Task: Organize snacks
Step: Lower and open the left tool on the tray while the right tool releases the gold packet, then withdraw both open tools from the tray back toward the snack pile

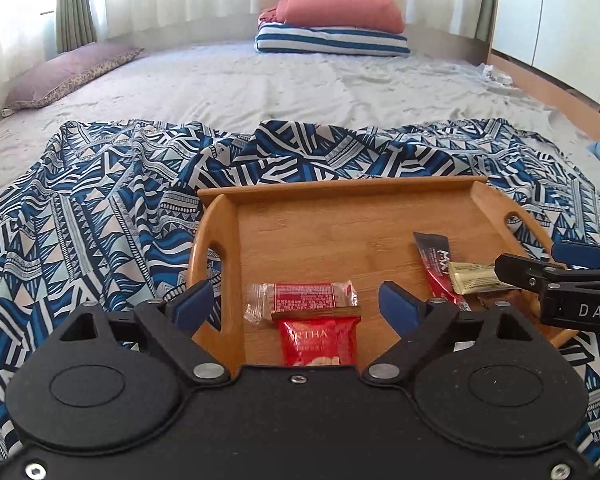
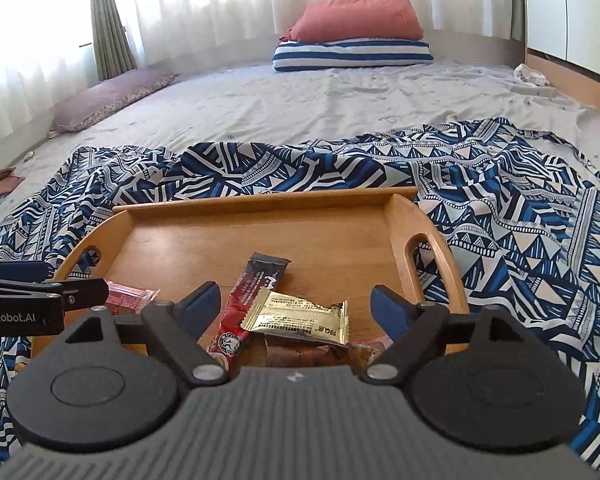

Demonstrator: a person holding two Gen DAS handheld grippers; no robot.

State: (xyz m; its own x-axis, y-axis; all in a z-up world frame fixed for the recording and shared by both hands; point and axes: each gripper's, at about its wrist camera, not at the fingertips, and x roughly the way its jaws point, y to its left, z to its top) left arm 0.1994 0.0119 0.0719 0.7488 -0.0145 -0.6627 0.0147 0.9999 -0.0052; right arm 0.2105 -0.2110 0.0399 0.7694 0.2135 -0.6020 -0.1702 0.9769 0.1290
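Observation:
A wooden tray (image 1: 340,224) (image 2: 260,216) with cut-out handles sits on a blue patterned cloth on the bed. In the left wrist view, my left gripper (image 1: 296,306) stands open above the tray's near left; a clear-ended red snack bar (image 1: 312,298) and a red packet (image 1: 320,340) lie between its fingers, untouched. In the right wrist view, my right gripper (image 2: 296,306) is open over a gold packet (image 2: 300,316), a long red-and-black stick packet (image 2: 252,292) and a brown wrapper (image 2: 312,354). Each gripper shows at the other view's edge.
The blue patterned cloth (image 1: 100,208) (image 2: 520,220) spreads around the tray over a grey bed sheet (image 1: 280,88). A purple pillow (image 1: 68,74) lies far left. Folded striped and orange bedding (image 1: 332,24) is stacked at the far end.

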